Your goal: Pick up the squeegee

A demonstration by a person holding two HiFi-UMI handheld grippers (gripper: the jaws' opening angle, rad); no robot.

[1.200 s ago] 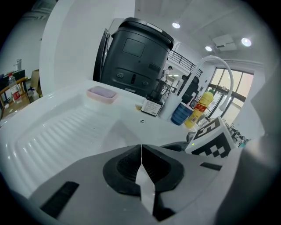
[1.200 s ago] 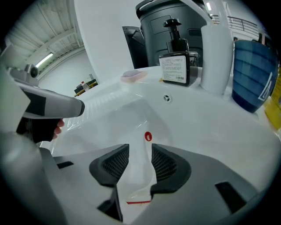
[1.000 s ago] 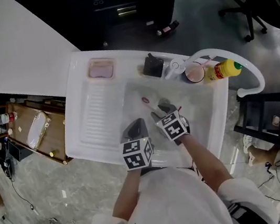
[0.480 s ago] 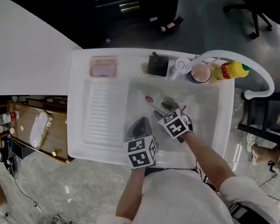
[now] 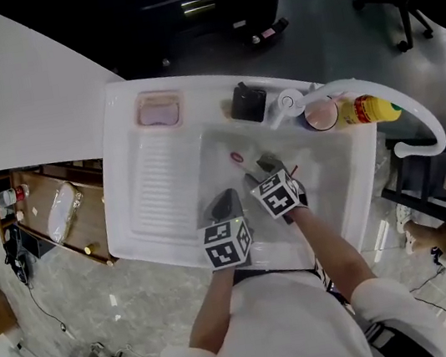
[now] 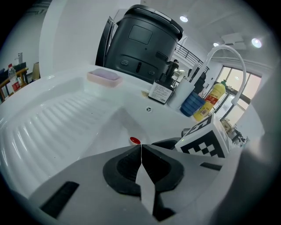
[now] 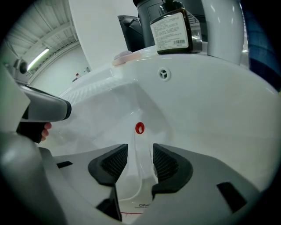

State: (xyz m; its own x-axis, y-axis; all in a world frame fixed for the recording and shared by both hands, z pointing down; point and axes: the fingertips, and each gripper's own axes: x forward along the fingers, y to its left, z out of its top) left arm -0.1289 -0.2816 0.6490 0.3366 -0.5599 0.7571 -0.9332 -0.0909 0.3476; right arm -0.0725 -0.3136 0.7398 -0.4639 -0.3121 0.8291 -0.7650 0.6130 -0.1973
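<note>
One squeegee (image 7: pixel 139 145) is in play, and it lies low in the white sink basin (image 5: pixel 335 167), its clear handle pointing away towards the far wall with the red hanging eye at the tip. The blade end is tucked under the tool, out of sight. The right gripper (image 7: pixel 140 165) has come in along the handle's length, which makes sense: a slim, slippery bar is best taken across its narrow width. Its ribbed pads (image 7: pixel 115 163) sit narrowly parted, one on each side of the handle, and they look pressed to it, though the clear plastic makes the left-hand contact hard to judge. From the head view the right gripper (image 5: pixel 262 168) is down in the middle of the basin with the squeegee (image 5: pixel 247 162) poking out ahead of it.

Just beside it on the left, the left gripper (image 6: pixel 141 151) hangs with its jaws fully together and nothing between them, parked out of the way, I'd say, leaving this as a one-handed lift.

Further out, a ribbed drainboard (image 5: pixel 156 184) runs off to the left, a pink soap bar (image 5: pixel 160 109) sits at the far left corner, and a dark bottle (image 7: pixel 173 26), a cup (image 5: pixel 322 114) and a yellow bottle (image 5: pixel 368 109) line the far rim by the curved tap (image 5: pixel 379 96).
</note>
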